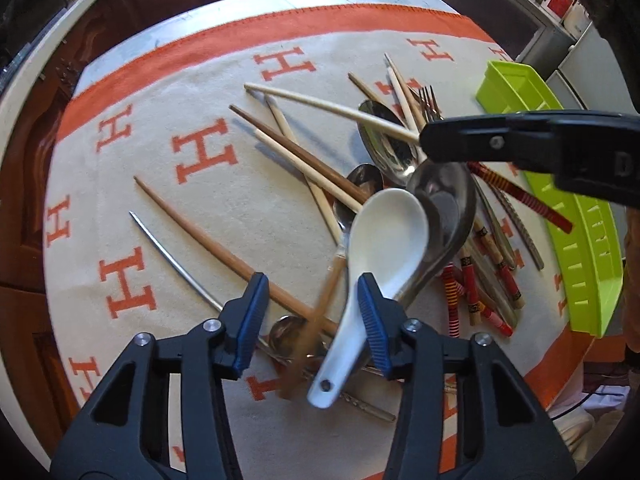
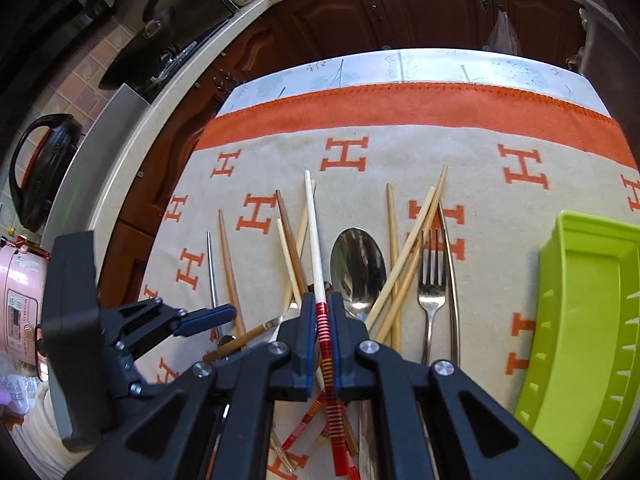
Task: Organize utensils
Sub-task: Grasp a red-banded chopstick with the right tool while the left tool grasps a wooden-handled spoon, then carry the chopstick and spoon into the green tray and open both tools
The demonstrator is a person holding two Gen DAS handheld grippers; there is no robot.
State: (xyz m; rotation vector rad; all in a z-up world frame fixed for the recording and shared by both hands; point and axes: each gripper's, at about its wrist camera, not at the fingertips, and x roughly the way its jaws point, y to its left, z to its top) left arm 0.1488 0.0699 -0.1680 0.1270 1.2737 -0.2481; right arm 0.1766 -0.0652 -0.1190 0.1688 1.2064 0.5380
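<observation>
Orange-bordered beige cloth (image 1: 224, 216) covers the table under a heap of utensils. Right gripper (image 2: 325, 320) is clamped on a white chopstick with red-striped handle (image 2: 316, 248); held near one end, it could swing and snag the pile. Left gripper (image 1: 314, 304) stands half open around the white ceramic spoon (image 1: 384, 248), pads apparently not pressing; it could slip. Only the right wrist view shows the steel fork (image 2: 431, 280) clearly beside the lime-green plastic tray (image 2: 580, 320).

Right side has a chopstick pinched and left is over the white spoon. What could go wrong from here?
The right hand-held gripper clamps the pale chopstick near its striped end, so the long free end could swing into the pile. The left hand-held gripper straddles the white spoon, which leans on a steel ladle; closing may nudge both.
</observation>
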